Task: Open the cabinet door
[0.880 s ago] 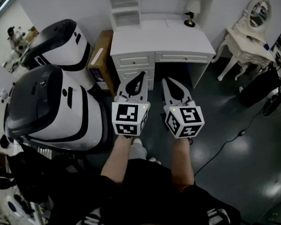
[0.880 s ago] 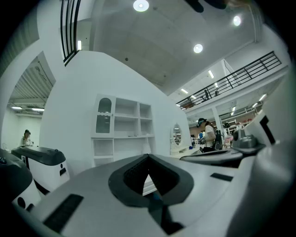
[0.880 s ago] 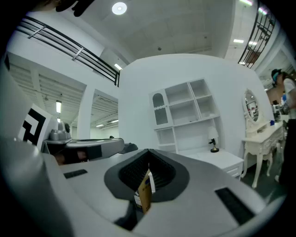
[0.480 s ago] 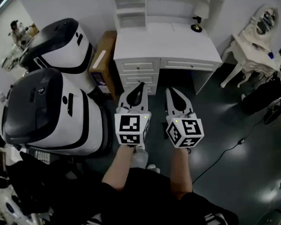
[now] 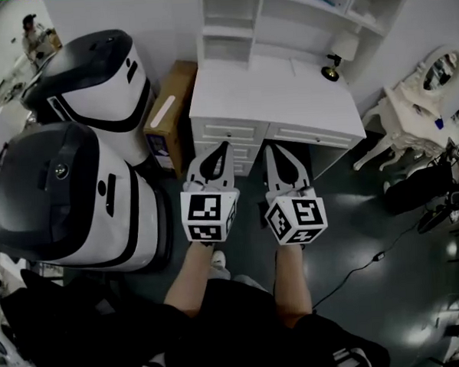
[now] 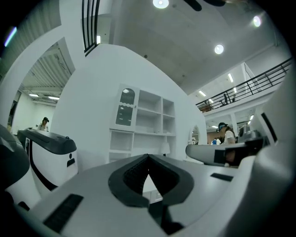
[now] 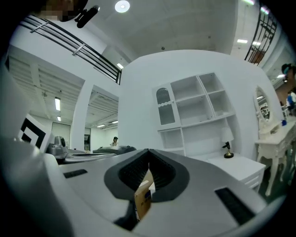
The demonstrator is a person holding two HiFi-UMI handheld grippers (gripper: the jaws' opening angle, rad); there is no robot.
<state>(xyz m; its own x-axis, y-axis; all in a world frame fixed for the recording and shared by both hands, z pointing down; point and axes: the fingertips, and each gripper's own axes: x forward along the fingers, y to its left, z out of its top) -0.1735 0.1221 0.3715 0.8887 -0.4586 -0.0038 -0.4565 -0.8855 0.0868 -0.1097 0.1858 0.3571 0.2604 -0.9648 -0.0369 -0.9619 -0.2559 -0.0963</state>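
A white desk [image 5: 275, 100] with a shelf hutch [image 5: 282, 15] stands ahead. The hutch's small cabinet door with an arched glass pane is closed at its upper left [image 6: 126, 107] [image 7: 164, 106]. My left gripper [image 5: 222, 145] [image 6: 148, 156] and right gripper [image 5: 267, 148] [image 7: 148, 150] are held side by side, level, pointing at the desk's drawers from a short way off. Both have their jaw tips together and hold nothing. The brown box seen between the right jaws is a carton far behind them.
A cardboard carton [image 5: 167, 113] leans at the desk's left side. Two large white-and-black machines [image 5: 69, 195] [image 5: 93, 71] fill the left. A small lamp [image 5: 333, 72] sits on the desk. A white vanity table [image 5: 420, 92] and a floor cable [image 5: 356, 264] lie to the right.
The desk and hutch have come nearer and lower in the head view, with more of the hutch showing. Both grippers stay shut, side by side.
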